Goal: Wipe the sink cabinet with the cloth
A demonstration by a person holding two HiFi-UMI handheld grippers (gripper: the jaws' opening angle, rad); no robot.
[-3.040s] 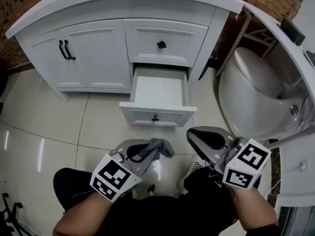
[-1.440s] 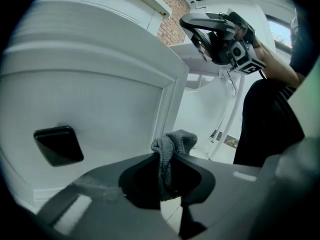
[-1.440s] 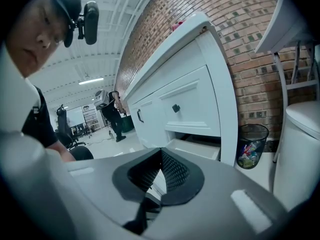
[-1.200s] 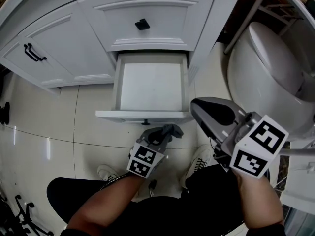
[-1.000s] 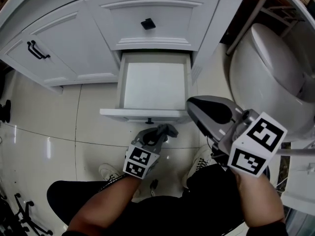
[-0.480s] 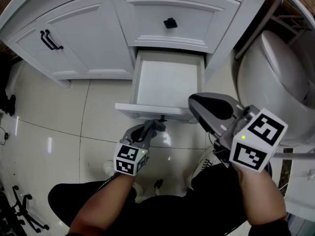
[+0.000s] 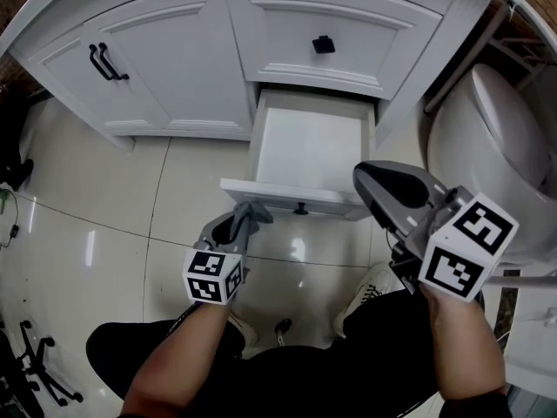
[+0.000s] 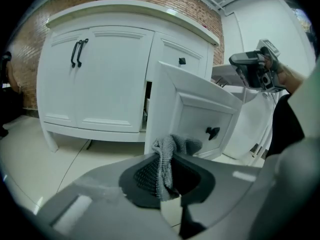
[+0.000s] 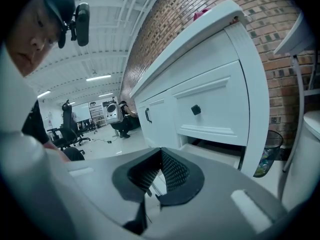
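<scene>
In the head view, the white sink cabinet [image 7: 174,50] fills the top of the frame, and its lower drawer [image 7: 313,146] stands pulled out at centre. The left tool [image 7: 237,223], at lower centre-left, is clamped on the grey cloth [image 7: 252,210], which sits just beside the drawer's front left corner; I cannot tell whether they touch. The right tool [image 7: 374,181], at centre-right, is held over the drawer's right front corner. A toilet [image 7: 496,138] sits at the right edge.

In the left gripper view, the left tool [image 8: 165,171] has its jaws pressed together on the cloth [image 8: 162,159], which bunches up above the tips at centre. Behind it is the drawer front [image 8: 195,114] with its black knob [image 8: 212,131]. The cabinet doors [image 8: 95,79] are at the left.

In the right gripper view, the right tool [image 9: 160,156], at lower centre, has its jaws closed tip to tip with nothing between them. The sink cabinet [image 9: 215,94] rises at the right, with a dark bin [image 9: 265,159] beyond it.
</scene>
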